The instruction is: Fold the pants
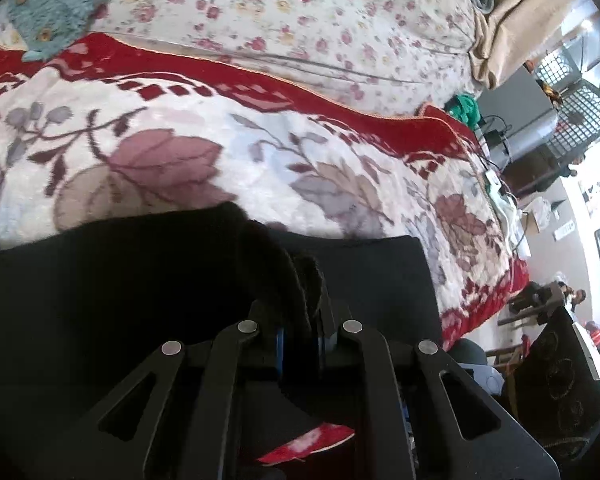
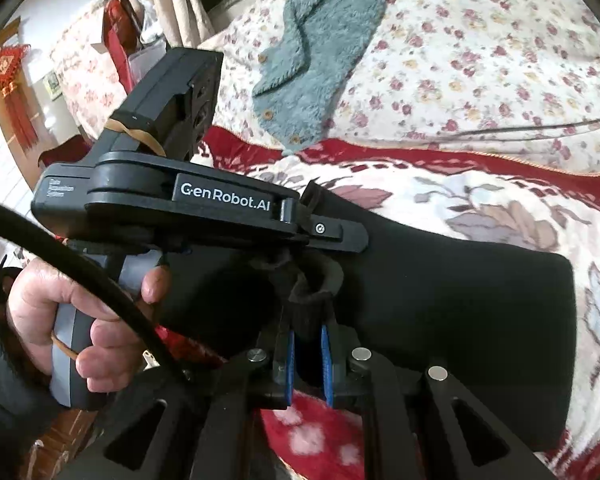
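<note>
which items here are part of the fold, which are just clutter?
In the job:
- black fabric pants
- left gripper, shut on the pants
- right gripper, shut on the pants

Lying about:
- teal fluffy buttoned garment
- red-bordered floral blanket
- rose-print bedsheet

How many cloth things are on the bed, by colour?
Black: 1, the pants, pinched by the left gripper and the right gripper
Teal: 1, the fluffy buttoned garment
Red and white: 1, the leaf-patterned blanket
Cream with pink flowers: 1, the quilt
Total: 4
</note>
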The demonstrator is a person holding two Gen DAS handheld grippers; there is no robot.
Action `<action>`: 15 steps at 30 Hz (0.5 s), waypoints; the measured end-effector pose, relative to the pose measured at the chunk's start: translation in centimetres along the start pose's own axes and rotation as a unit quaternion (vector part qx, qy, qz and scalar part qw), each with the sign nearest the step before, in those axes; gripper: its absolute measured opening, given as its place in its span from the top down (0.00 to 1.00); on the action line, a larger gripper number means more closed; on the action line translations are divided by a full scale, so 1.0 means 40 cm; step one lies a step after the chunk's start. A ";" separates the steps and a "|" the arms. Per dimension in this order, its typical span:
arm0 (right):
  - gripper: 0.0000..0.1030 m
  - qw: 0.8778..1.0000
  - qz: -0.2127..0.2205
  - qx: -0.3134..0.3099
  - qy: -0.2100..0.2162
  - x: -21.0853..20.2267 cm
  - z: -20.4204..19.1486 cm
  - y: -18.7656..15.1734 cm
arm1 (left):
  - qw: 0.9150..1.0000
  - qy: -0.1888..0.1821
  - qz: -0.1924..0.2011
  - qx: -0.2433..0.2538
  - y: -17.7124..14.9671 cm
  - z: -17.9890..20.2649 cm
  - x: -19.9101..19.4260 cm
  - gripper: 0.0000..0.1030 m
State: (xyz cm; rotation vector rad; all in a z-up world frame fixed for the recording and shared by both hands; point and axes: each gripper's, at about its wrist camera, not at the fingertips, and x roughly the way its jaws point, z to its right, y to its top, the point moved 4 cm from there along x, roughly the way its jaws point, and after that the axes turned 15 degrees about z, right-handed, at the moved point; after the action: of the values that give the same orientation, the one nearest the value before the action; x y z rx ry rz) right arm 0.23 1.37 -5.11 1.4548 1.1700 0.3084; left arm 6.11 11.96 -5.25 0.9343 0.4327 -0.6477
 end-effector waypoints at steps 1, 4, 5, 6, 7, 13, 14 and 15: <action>0.90 1.000 -0.006 0.000 0.001 0.012 -0.005 0.001 | 1.000 0.002 -0.001 -0.001 -0.001 -0.007 -0.003 0.91; 0.90 1.000 -0.020 -0.007 0.001 0.029 -0.020 -0.001 | 1.000 0.004 -0.001 -0.004 -0.004 -0.023 -0.016 0.91; 0.90 1.000 -0.027 -0.013 -0.002 0.036 -0.025 -0.004 | 1.000 0.005 -0.001 -0.003 -0.006 -0.025 -0.017 0.90; 0.90 0.999 -0.031 -0.018 -0.004 0.045 -0.024 -0.006 | 1.000 0.010 -0.002 0.000 -0.010 -0.031 -0.017 0.90; 0.90 0.999 -0.038 -0.023 -0.009 0.051 -0.029 -0.009 | 1.000 0.016 -0.005 0.001 -0.014 -0.038 -0.013 0.88; 0.87 0.997 -0.074 -0.017 -0.034 0.099 -0.020 -0.044 | 0.999 0.028 0.001 -0.016 -0.027 -0.073 -0.004 0.80; 0.84 0.997 -0.075 -0.009 -0.032 0.101 -0.018 -0.042 | 0.999 0.031 0.003 -0.020 -0.025 -0.074 -0.008 0.78; 0.79 0.997 -0.076 -0.002 -0.027 0.101 -0.018 -0.040 | 0.999 0.039 0.008 -0.021 -0.022 -0.074 -0.015 0.77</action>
State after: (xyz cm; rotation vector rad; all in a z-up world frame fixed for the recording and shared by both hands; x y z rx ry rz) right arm 0.83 4.65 -8.00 1.3530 1.2277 0.1650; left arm 4.88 14.26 -6.98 0.9253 0.5049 -0.5870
